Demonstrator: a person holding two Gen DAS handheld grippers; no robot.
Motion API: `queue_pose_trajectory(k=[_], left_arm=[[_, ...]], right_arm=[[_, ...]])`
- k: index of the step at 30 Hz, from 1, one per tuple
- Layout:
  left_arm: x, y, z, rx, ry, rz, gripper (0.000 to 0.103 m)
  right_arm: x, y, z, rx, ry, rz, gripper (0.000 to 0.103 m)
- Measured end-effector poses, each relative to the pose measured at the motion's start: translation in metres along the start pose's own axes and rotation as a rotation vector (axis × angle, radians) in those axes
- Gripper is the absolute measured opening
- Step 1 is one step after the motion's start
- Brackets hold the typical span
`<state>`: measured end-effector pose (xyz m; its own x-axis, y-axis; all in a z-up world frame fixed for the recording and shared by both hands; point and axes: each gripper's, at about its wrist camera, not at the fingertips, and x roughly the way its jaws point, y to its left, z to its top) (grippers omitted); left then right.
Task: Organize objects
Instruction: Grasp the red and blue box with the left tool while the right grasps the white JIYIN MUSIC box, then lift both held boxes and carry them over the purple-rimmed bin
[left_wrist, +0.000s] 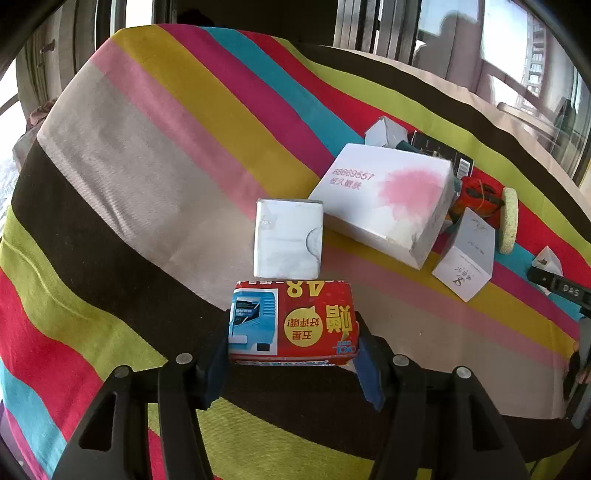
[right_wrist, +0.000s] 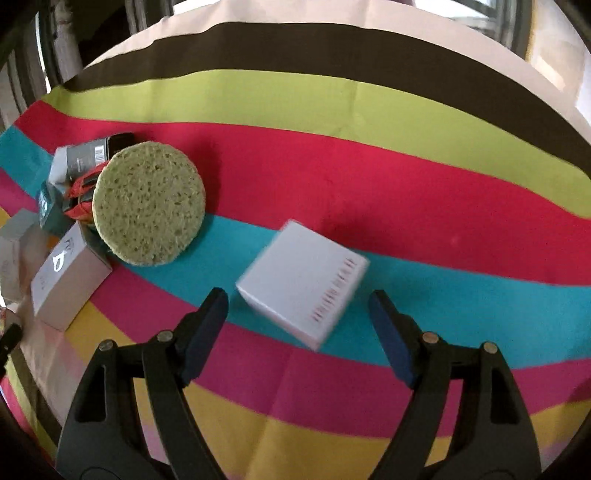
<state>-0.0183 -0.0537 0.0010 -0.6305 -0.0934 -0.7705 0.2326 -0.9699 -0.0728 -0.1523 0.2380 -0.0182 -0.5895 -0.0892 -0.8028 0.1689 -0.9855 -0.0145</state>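
Note:
In the left wrist view my left gripper (left_wrist: 291, 332) is shut on a red and blue printed packet (left_wrist: 295, 321), its blue pads pressing both short ends. The packet sits low over the striped cloth (left_wrist: 147, 155), just in front of a small white box (left_wrist: 288, 240). In the right wrist view my right gripper (right_wrist: 297, 299) stands open over the cloth. A flat white square box (right_wrist: 295, 273) with red print lies tilted on the blue stripe, its near part between the fingertips, and neither pad touches it. This view is slightly blurred.
A big white box with a pink blotch (left_wrist: 388, 199) leans on a clutter of items: a round green sponge (right_wrist: 147, 203), a red corded thing (right_wrist: 79, 195), a grey-white carton (right_wrist: 66, 280), a dark barcode box (left_wrist: 439, 151). Windows stand behind the table.

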Motion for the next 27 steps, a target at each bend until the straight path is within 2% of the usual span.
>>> queue_pose_trajectory(k=[1,2,3,7,13,20,27], left_arm=[[0.001,-0.001,0.000,0.000,0.000,0.000,0.059],[0.002,-0.001,0.001,0.000,0.000,0.000,0.059],[0.002,-0.001,0.001,0.000,0.000,0.000,0.059],[0.003,-0.001,0.001,-0.002,0.000,-0.001,0.059],[0.003,-0.002,0.002,-0.002,0.000,-0.002,0.059],[0.002,-0.003,0.001,-0.004,-0.001,-0.004,0.059],[0.003,-0.003,0.002,-0.007,-0.002,-0.008,0.059]], right_arm=[[0.001,0.003,0.000,-0.017,-0.006,-0.003,0.079],[-0.001,0.005,0.000,-0.025,-0.019,0.010,0.058],[-0.004,0.005,-0.001,-0.025,-0.025,0.018,0.052],[-0.026,0.017,-0.019,-0.030,-0.028,0.095,0.051],[-0.074,0.059,-0.072,-0.085,-0.035,0.193,0.050],[-0.097,0.090,-0.125,-0.130,-0.032,0.182,0.050],[-0.093,0.084,-0.122,-0.106,-0.053,0.118,0.050]])
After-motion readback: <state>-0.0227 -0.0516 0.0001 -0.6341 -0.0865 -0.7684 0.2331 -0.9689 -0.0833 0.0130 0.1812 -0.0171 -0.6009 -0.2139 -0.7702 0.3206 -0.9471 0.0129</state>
